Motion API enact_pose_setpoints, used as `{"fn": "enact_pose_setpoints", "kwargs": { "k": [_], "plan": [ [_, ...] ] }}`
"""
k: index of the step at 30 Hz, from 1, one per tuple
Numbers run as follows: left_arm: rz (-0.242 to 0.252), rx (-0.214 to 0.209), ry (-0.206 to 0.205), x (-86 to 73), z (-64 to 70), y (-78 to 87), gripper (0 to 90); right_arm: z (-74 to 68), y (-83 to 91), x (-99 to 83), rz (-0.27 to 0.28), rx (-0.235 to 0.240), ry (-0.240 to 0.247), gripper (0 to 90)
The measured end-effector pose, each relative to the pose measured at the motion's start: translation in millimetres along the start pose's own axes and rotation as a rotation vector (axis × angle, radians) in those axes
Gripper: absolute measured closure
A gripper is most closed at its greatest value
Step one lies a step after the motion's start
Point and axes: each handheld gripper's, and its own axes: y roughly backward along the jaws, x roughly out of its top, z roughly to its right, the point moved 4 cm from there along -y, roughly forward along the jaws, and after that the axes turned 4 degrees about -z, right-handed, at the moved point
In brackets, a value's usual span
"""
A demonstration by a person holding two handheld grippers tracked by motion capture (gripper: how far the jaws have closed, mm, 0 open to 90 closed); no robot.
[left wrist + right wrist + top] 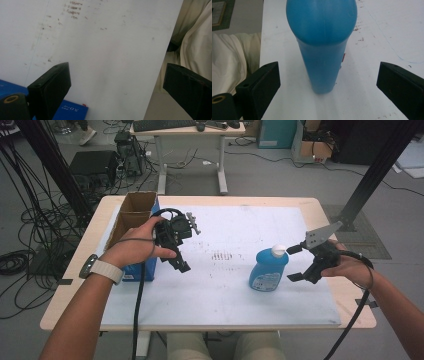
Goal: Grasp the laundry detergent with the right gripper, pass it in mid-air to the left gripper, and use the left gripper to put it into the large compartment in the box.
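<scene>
Person seated at white-topped table [220, 295], hand-held gripper in each fist. Blue plastic detergent bottle with white cap [269, 268] stands upright on mat, toward 4 o'clock from table centre. Right gripper [295, 262], at bottle's 3 o'clock, jaws spread wide, just beside bottle, not touching; in right gripper view bottle [322, 45] sits centred between both jaws. Left gripper [181, 265] at 9 o'clock side, jaws wide apart, holding nothing, hovering beside blue-sided open cardboard box [134, 215].
</scene>
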Motion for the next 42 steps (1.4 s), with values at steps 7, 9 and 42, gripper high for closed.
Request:
{"fn": "enact_pose_setpoints", "kwargs": {
  "k": [7,9,42],
  "plan": [
    [0.001,0.000,0.002,-0.6,-0.2,0.4,8.0,0.0,-0.4,0.3,0.002,0.001,-0.001,5.2],
    [0.002,0.002,0.004,-0.7,-0.2,0.2,8.0,-0.1,-0.4,0.3,0.003,0.000,-0.001,5.2],
    [0.002,0.002,0.008,-2.0,-0.1,0.0,8.1,-1.2,-1.6,1.3,0.014,0.002,-0.014,5.4]
  ]
}}
